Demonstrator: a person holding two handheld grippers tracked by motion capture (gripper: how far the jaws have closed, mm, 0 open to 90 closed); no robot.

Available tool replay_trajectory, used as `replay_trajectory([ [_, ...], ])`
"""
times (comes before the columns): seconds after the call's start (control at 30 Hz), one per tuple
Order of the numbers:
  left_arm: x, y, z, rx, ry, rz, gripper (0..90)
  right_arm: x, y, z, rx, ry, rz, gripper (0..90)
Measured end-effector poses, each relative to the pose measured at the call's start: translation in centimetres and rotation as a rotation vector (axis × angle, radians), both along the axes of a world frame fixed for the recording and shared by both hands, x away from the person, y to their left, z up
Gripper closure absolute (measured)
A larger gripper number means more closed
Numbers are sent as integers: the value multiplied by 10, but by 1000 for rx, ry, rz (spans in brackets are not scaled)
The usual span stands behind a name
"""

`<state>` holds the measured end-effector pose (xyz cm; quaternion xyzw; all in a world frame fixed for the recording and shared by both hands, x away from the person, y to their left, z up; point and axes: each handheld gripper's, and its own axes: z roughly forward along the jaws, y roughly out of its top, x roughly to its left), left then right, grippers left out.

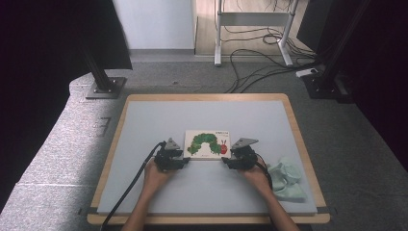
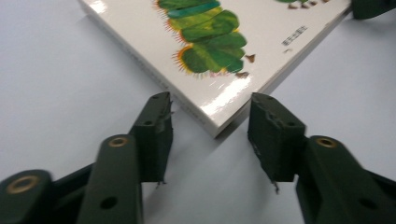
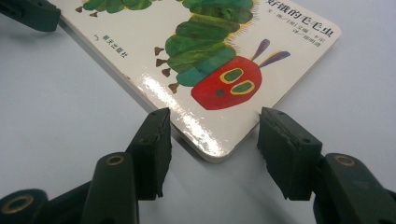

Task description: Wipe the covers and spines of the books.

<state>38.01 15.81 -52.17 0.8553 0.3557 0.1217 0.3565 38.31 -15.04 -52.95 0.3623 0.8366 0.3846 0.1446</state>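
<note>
The table [image 1: 144, 144] carries a pale grey mat inside a wooden border, standing on grey carpet with cables and stand legs behind it. The picture book [image 1: 208, 143] lies flat and closed near the middle of the mat, cover up, showing a green caterpillar with a red head. A crumpled pale green cloth [image 1: 287, 179] sits near the right edge of the mat, well apart from the book.

My left tool [image 1: 185, 160] is at the book's near left corner. In the left gripper view, the book [image 2: 224, 51] has that corner between the two jaws of the left tool [image 2: 209, 133]; the jaws stand spread, one on each side, and I see a gap between each pad and the book's edges.

My right tool [image 1: 226, 160] is at the near right corner. In the right gripper view, the rounded corner of the book [image 3: 210, 79] sits between the jaws of the right tool [image 3: 212, 149], which are likewise spread and do not press on it.

Status, as I judge it: the approach and the alignment on both corners are complete. No grip is made on either side. Remaining: closing on the corners, then whatever handling of the book follows. The cover is not yet opened and the book is not yet lifted.
</note>
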Motion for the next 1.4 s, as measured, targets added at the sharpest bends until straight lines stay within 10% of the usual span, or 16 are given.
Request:
replay_trajectory([
  [0.3, -7, 14, 9, -29, 53, 12, 212, -7, 1, 10, 11, -11, 12, 279],
  [0.63, -27, 27, 26, -87, 72, -7, 109, -25, -1, 30, -19, -30, 81, 132],
  [1.4, -80, 61, 54, -47, -60, -21, 0, -62, -51, 58, -72, -68, 33, 0],
])
